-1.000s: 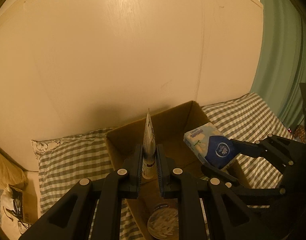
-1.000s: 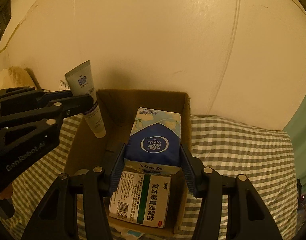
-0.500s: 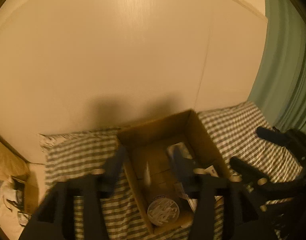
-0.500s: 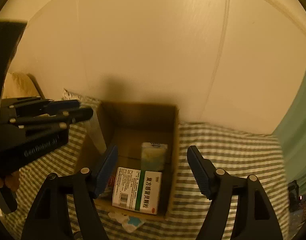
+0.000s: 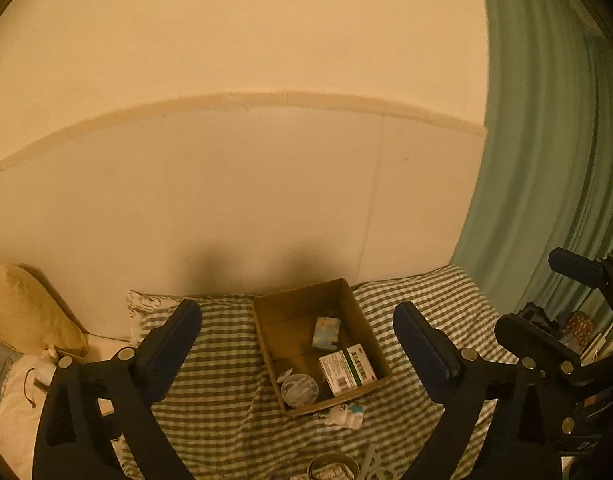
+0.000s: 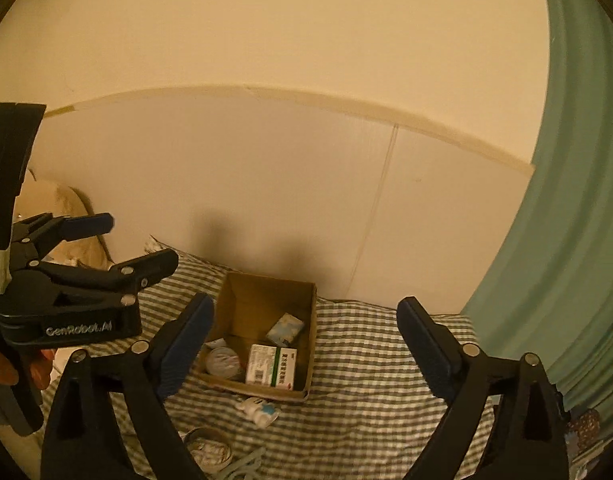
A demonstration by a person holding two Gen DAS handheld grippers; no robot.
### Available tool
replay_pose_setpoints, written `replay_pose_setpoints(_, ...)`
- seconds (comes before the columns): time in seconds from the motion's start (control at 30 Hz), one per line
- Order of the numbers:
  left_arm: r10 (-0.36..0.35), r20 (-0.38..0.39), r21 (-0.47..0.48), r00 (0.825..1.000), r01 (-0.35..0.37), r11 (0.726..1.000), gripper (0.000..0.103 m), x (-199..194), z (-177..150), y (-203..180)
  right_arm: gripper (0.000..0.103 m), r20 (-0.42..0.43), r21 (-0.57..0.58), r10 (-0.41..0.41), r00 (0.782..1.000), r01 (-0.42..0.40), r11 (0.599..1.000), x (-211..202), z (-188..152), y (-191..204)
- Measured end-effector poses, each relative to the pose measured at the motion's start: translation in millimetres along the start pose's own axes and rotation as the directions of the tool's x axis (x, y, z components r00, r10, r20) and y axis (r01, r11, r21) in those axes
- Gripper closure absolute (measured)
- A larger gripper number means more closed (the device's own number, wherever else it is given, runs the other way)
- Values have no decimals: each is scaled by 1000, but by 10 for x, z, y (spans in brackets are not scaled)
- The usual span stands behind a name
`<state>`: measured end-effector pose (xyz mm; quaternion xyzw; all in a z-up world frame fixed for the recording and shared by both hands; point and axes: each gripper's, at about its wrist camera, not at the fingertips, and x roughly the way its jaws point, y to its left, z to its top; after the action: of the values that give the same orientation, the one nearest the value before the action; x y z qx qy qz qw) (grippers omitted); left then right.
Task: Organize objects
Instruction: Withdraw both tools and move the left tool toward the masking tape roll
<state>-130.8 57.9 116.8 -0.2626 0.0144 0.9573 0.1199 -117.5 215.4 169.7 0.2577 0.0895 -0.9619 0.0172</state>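
Hanging above a bed covered in a gray-and-white checked sheet (image 5: 226, 364), both grippers have nothing between their fingers. The left gripper (image 5: 296, 344) has just been opening, and its fingers now stand wide apart and bare; the right gripper (image 6: 304, 334) has likewise just been opening and is spread wide and bare. Between and beyond them sits an open cardboard box (image 5: 266, 344), resting on the sheet close to the pale wall panel (image 5: 226, 200). Inside the box lie a small tissue pack (image 5: 326, 332) toward the far side, a green-and-white medicine box (image 5: 346, 368) lying flat near the front right corner, and a round clear container (image 5: 299, 389) at the front left corner. A pale tube seems to lie beside the round container in the right wrist view, but it is too small to tell for sure. Just outside the front wall of the box, a small white and blue item (image 6: 260, 408) lies on the sheet. Nearer the cameras, a round open tin (image 6: 208, 448) sits at the bottom edge. A green curtain (image 6: 578, 240) hangs along the right side, and a beige pillow (image 5: 22, 308) rests at the far left.
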Motion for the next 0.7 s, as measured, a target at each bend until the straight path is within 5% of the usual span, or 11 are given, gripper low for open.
replay_pose_setpoints(0.17,24,28,12,999,-24,1000,0,-289,-277,46,0,23,7,16,1000,-16,1000,-444,-196,147)
replay_pose_setpoints(0.4,78,26,32,997,-79,996,0,-433,-818,91,0,-14,56,27,1000,-26,998,-446,-698,213)
replay_pose_setpoints(0.7,74,-132,28,988,-71,997,0,-91,-1727,65,0,-148,136,17,989,3,991,6,-1567,186)
